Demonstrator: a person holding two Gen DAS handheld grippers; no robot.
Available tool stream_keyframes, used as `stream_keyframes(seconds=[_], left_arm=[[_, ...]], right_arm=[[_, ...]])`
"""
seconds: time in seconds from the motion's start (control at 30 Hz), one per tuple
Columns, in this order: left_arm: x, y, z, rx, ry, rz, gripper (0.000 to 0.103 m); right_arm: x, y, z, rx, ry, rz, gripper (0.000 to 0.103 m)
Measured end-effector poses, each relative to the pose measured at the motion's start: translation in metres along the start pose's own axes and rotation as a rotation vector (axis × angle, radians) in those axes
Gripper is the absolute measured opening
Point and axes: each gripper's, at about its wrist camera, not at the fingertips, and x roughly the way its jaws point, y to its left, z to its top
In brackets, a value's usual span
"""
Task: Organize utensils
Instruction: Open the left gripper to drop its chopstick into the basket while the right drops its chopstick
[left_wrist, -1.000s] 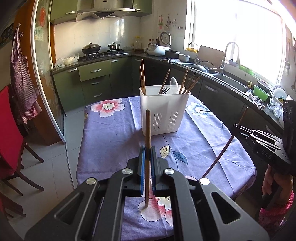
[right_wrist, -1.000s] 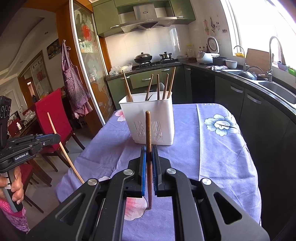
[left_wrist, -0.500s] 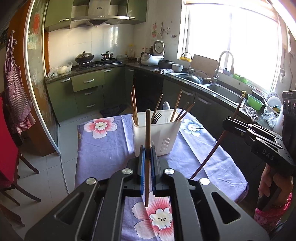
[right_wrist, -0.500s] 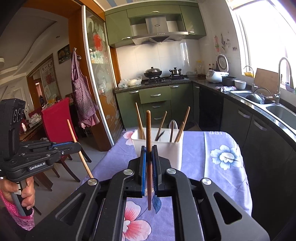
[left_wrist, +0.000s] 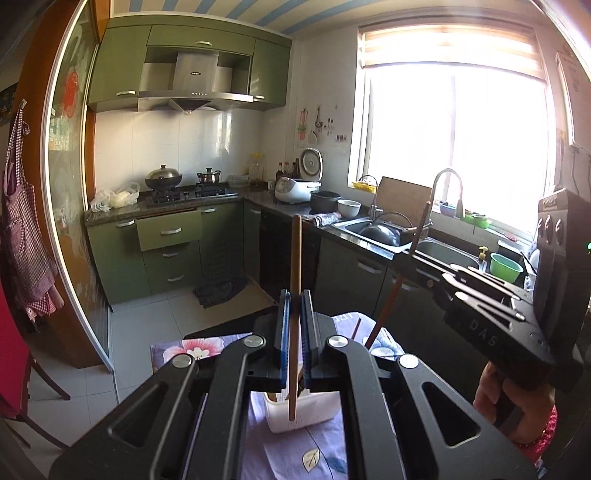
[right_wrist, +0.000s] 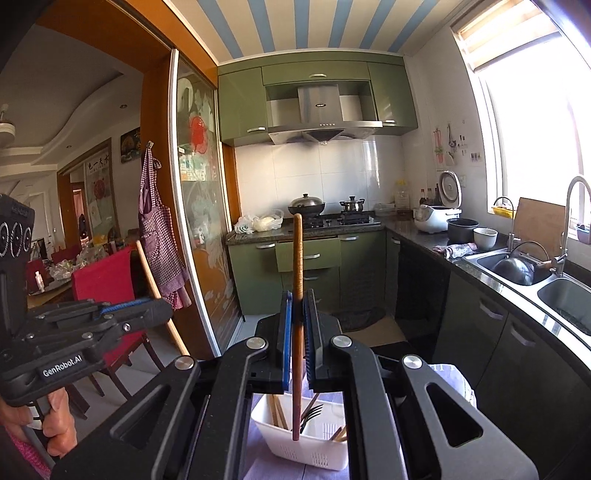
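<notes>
Left gripper (left_wrist: 294, 345) pinches a chopstick (left_wrist: 295, 258) mid-shaft, upright. Right gripper (right_wrist: 296, 345) clamps a second chopstick (right_wrist: 297, 258) likewise. White holder (right_wrist: 314, 448) sits below both tips. Sticks look light, stiff, likely slick: mid-shaft grip should limit pivoting.

White utensil holder (right_wrist: 314, 450), purple floral tablecloth (left_wrist: 192, 349), green cabinets (left_wrist: 170, 236)

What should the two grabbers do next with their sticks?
Probably lower them toward the white holder and steer each tip over its open top. The left gripper and the right gripper each clamp one upright chopstick, and both tips hang above the holder, which already holds chopsticks and a fork.
</notes>
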Motion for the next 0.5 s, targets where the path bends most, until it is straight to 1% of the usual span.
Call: stream_keyframes(seconds=[0.07,0.13,0.27,0.4,0.5], left_arm=[[0.018,0.001,0.006,0.002,0.0,0.01,0.005],[0.042,0.001,0.007,0.004,0.016,0.016,0.005],[0.084,0.009,-0.004,-0.016,0.081,0.015,0.005],[0.109,0.016,-0.021,-0.025,0.144,0.02,0.006],[0.12,0.02,-0.034,-0.017,0.182,0.031,0.006]], right_arm=[[0.02,-0.006,0.002,0.0,0.018,-0.015,0.007],[0.04,-0.014,-0.002,0.009,0.046,-0.013,0.007],[0.073,-0.025,-0.015,0.019,0.095,-0.02,0.007],[0.096,-0.031,-0.033,0.024,0.144,-0.011,0.007],[0.107,-0.032,-0.046,0.024,0.177,-0.005,0.007]])
